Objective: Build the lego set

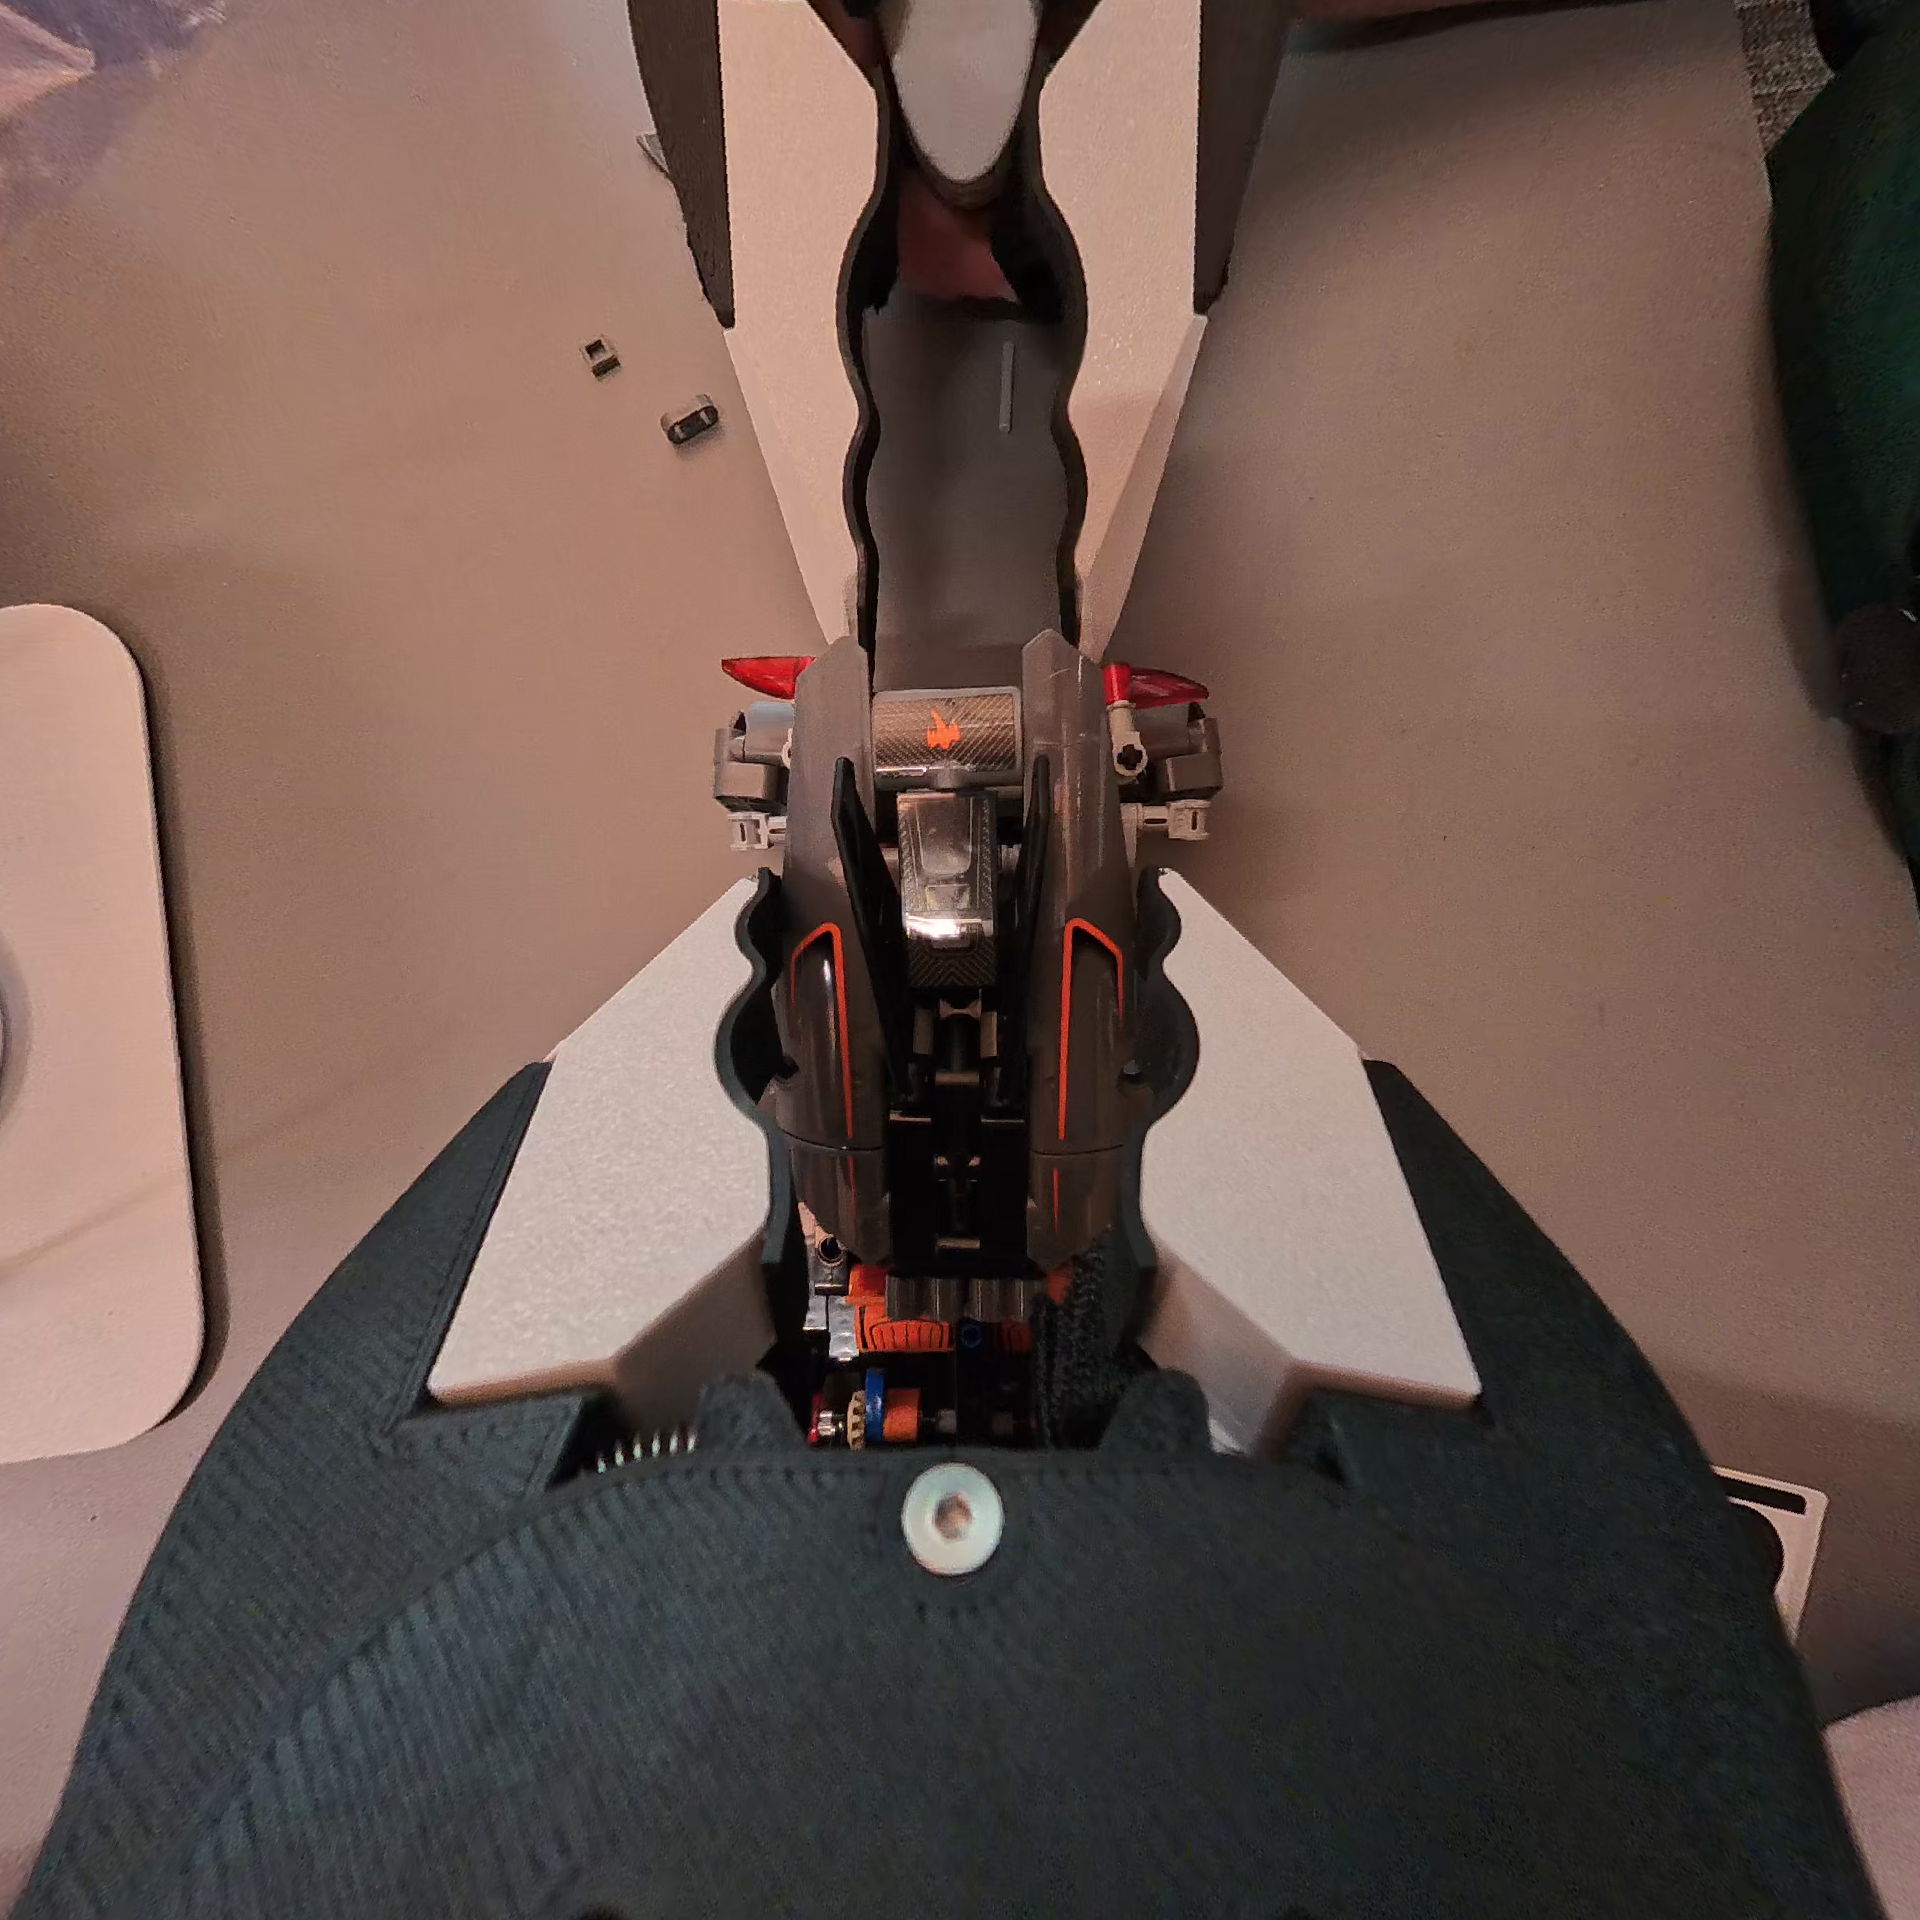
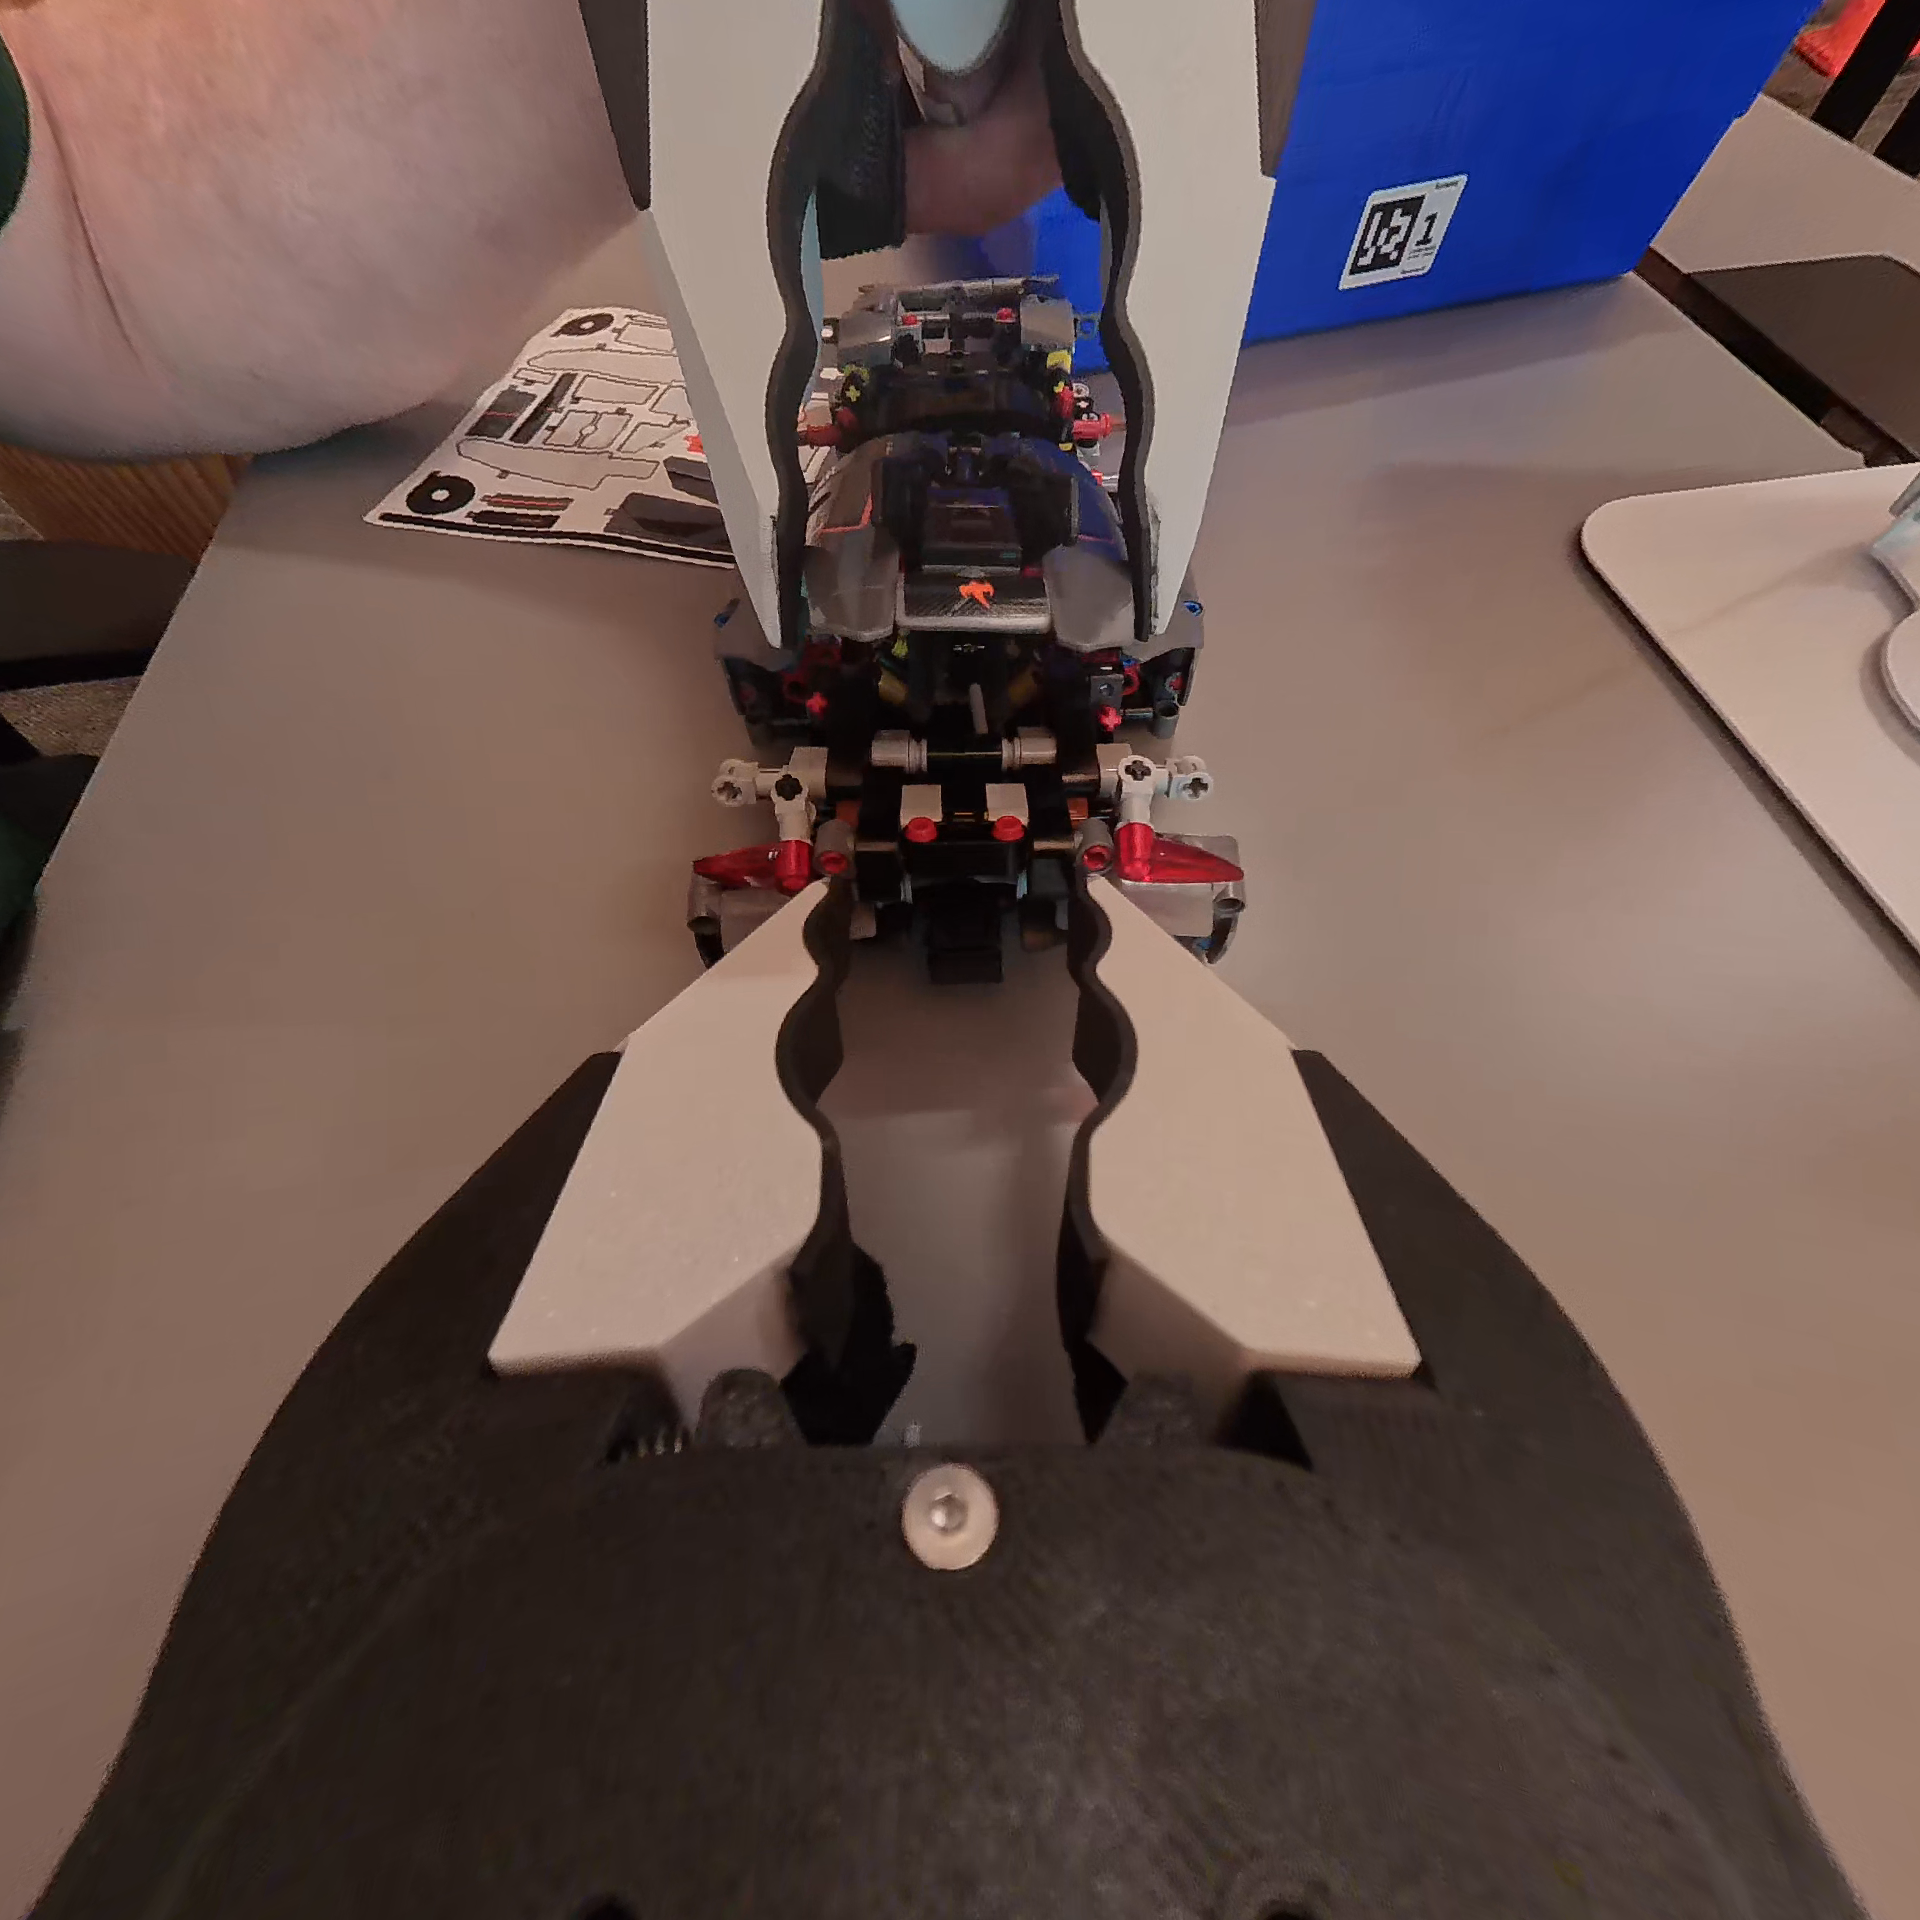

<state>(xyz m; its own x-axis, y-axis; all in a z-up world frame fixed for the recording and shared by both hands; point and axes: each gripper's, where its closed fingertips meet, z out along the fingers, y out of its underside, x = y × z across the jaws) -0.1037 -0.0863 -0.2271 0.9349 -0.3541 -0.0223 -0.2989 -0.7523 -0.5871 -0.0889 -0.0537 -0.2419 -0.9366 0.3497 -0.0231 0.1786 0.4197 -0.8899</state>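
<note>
A partly built dark grey and black lego car [image 1: 951, 935] with orange stripes and red tail pieces stands on the grey table [image 2: 1455, 935]. My left gripper [image 1: 961, 904] is shut on the car's body, one finger on each side. It comes from the far side in the right wrist view [image 2: 961, 623]. My right gripper [image 2: 956, 904] is open. Its fingertips [image 2: 800, 914] sit at the car's rear end [image 2: 966, 821], just under the red tail pieces, with a gap between them. It enters from the top in the left wrist view [image 1: 961, 644].
A sticker sheet [image 2: 561, 447] lies at the far left. A blue box [image 2: 1507, 125] with a marker tag stands behind the car. A white tray [image 2: 1766, 623] lies to the right, also in the left wrist view [image 1: 73, 1039]. Two small grey pieces [image 1: 689, 424] lie loose on the table. My hands' fingertips stand some 5 centimetres from each other.
</note>
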